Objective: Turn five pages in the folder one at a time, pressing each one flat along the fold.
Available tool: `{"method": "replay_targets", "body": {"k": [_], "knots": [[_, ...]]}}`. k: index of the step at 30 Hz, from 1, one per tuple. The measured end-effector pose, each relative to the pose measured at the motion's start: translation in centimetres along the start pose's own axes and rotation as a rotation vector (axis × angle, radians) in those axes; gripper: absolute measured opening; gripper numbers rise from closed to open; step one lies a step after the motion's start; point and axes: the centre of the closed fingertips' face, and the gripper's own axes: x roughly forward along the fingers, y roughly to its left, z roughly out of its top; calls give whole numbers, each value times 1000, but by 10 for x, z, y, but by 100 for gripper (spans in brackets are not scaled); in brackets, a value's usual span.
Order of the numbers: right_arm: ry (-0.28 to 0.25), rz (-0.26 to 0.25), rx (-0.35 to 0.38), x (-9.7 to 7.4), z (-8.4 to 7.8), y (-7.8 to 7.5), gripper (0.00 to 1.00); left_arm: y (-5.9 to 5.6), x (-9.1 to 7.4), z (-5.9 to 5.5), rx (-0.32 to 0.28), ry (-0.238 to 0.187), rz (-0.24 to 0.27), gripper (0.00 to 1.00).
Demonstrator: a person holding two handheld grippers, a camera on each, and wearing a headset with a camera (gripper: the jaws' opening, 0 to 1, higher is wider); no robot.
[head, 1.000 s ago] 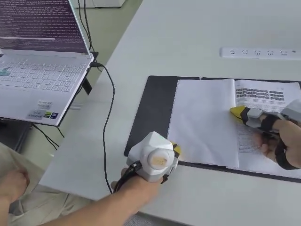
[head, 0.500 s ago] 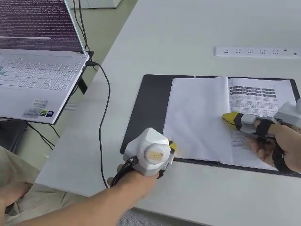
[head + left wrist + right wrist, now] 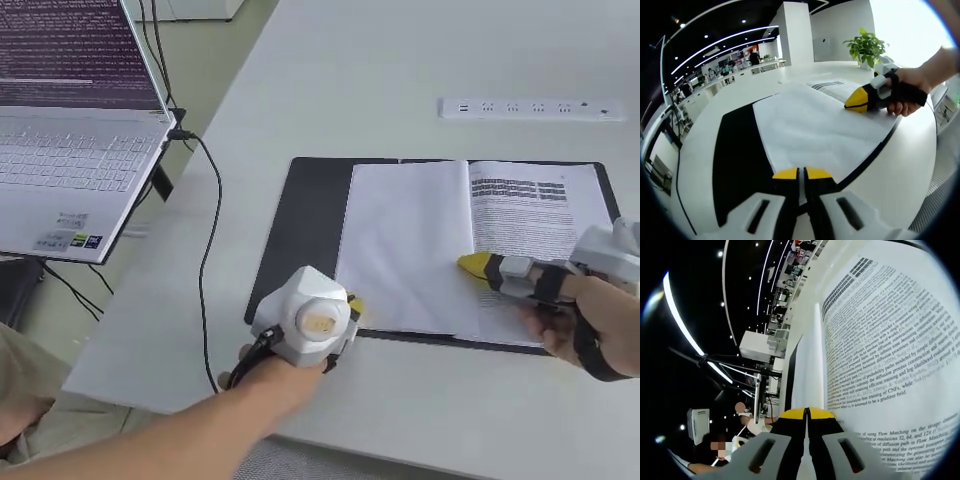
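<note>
The folder [image 3: 300,230] is lying open on the tabletop [image 3: 400,70]. Against a second ago, the right claw [image 3: 468,265], jaws closed on nothing, is being drawn further down the fold [image 3: 470,205] toward the near edge. The blank page [image 3: 405,240] is being pinned at its near edge by the closed left claw [image 3: 352,307]. Pressing is judged nearly finished for this page

The white printed paper page [image 3: 880,340] reads "Flow Matching", "gradient field" and "32, 64, and 128" toward its lower edge.
</note>
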Motion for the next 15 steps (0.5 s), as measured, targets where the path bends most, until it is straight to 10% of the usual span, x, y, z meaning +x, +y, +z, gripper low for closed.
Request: {"method": "replay_targets", "body": {"k": [15], "knots": [[80,14,-4,-17,-35,4,0,0,0,0,-6,3,7,2]]}}
